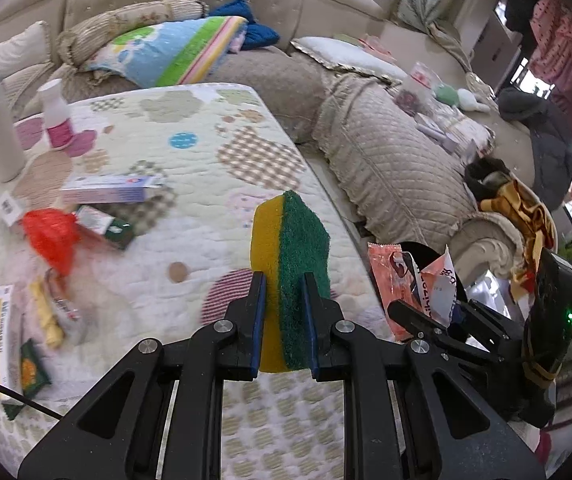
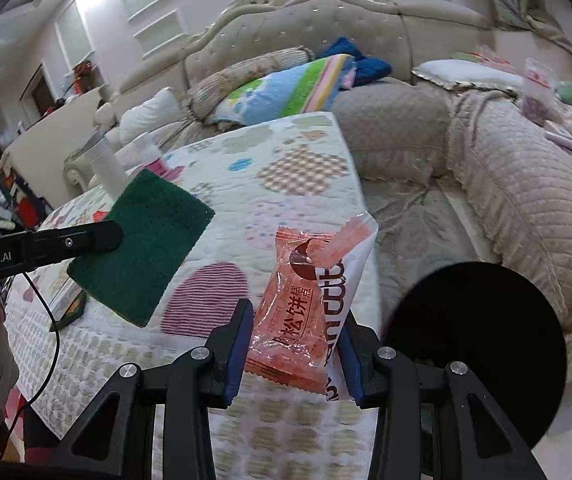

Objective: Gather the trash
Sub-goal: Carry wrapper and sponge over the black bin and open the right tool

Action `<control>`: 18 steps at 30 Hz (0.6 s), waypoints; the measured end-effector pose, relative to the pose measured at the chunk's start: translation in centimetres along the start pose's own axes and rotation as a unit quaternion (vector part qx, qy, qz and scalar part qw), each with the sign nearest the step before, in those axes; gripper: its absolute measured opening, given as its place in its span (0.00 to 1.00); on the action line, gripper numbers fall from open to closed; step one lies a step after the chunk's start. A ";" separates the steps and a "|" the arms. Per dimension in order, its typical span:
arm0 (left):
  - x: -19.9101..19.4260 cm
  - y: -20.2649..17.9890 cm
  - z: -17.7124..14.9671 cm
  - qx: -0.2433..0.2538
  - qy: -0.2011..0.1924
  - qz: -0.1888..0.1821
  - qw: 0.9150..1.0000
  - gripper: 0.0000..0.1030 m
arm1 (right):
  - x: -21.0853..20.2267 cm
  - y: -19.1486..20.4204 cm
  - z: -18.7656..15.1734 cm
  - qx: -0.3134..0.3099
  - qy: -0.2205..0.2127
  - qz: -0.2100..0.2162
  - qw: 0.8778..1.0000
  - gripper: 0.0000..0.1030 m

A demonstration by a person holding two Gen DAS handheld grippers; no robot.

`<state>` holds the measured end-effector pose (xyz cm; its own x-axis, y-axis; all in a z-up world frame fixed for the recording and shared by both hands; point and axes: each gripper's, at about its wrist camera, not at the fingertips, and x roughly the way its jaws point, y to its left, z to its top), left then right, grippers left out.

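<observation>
Right now the left hand-held gripper (image 1: pixel 283 280) is clamped tight on a yellow-and-green sponge (image 1: pixel 292 264), held upright above the quilted mat (image 1: pixel 205 184). Beside it, off the mat's right edge, the right hand-held gripper (image 2: pixel 298 320) pinches an orange snack wrapper (image 2: pixel 298 300), its pads narrowly apart, near a black bin (image 2: pixel 478 344).

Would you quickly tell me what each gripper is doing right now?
Left gripper: shut on the sponge.
Right gripper: shut on the snack wrappers.
</observation>
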<state>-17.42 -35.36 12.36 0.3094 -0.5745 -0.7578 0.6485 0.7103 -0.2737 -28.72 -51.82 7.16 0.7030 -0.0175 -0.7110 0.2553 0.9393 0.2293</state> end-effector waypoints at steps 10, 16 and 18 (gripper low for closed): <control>3.5 -4.9 0.3 0.023 0.026 -0.034 0.999 0.14 | -1.9 -6.1 -0.9 0.052 -0.004 -0.043 0.998 0.38; 5.4 -7.8 0.2 0.034 0.041 -0.052 0.997 0.14 | -2.5 -9.6 -1.4 0.087 0.000 -0.067 0.994 0.38; 6.2 -8.8 0.1 0.039 0.046 -0.056 0.997 0.14 | -2.7 -10.5 -1.7 0.096 0.001 -0.071 0.993 0.38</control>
<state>-21.11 -45.19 10.12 0.1682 -0.6062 -0.7773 0.7291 0.6073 -0.3158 -34.42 -61.07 5.54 0.6496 -0.1431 -0.7467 0.4736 0.8445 0.2501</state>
